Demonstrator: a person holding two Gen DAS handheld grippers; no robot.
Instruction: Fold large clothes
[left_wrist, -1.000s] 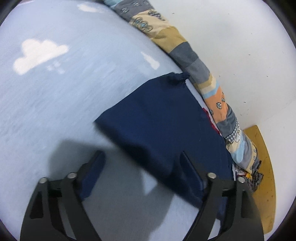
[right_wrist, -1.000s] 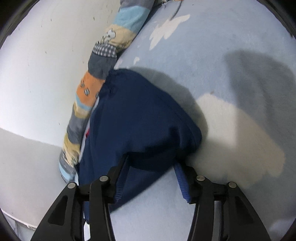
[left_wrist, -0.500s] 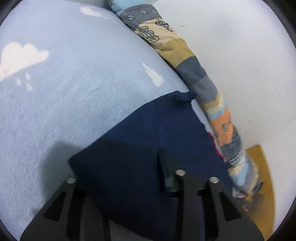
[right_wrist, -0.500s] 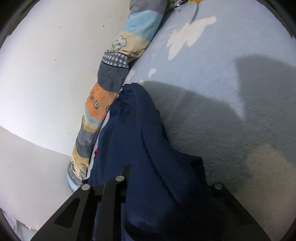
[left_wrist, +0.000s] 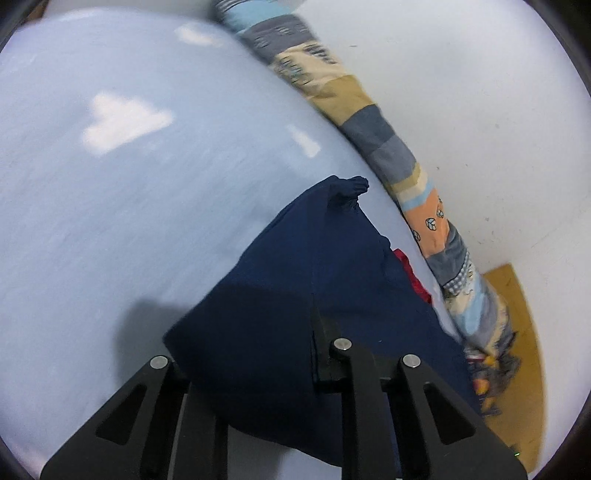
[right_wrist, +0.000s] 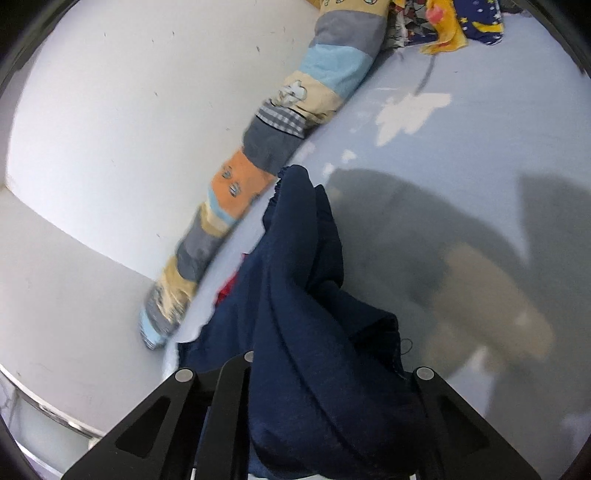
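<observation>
Left wrist view: The left gripper (left_wrist: 314, 350) points forward and down over the bed (left_wrist: 110, 221), toward the wall (left_wrist: 461, 92). Its fingers are clenched on the garment (left_wrist: 332, 266), a navy cloth. One finger (left_wrist: 325, 354) shows at the fold line; the other is covered by the fabric. The cloth drapes over the frame and rises from the sheet near the gripper. Its far end lies on the bed, with a gathered cuff (left_wrist: 349, 190) at the tip, near the bolster (left_wrist: 388, 147). The bolster, a long patchwork roll, runs along the wall from top centre to lower right. A red patch (left_wrist: 413, 280) shows at the garment's right edge, between the navy cloth and the bolster. White cloud prints (left_wrist: 122, 125) mark the light blue sheet. A wooden board (left_wrist: 517, 332) lies at the lower right, beyond the bolster. The far sheet is blurred.

Right wrist view: The right gripper (right_wrist: 321, 373) also points forward and down along the bed (right_wrist: 480, 184), with the wall (right_wrist: 129, 110) on its left. Its fingers are closed on the garment (right_wrist: 306, 295); fabric buries both fingertips, and thick folds hang over the frame. The cloth stretches away from the gripper to a narrow end just beside the bolster (right_wrist: 273, 140). A red edge (right_wrist: 227, 291) shows under the navy cloth on the left. Dark shadows fall on the sheet to the right. Coloured cloths (right_wrist: 461, 22) lie at the top, past the bolster's end.
</observation>
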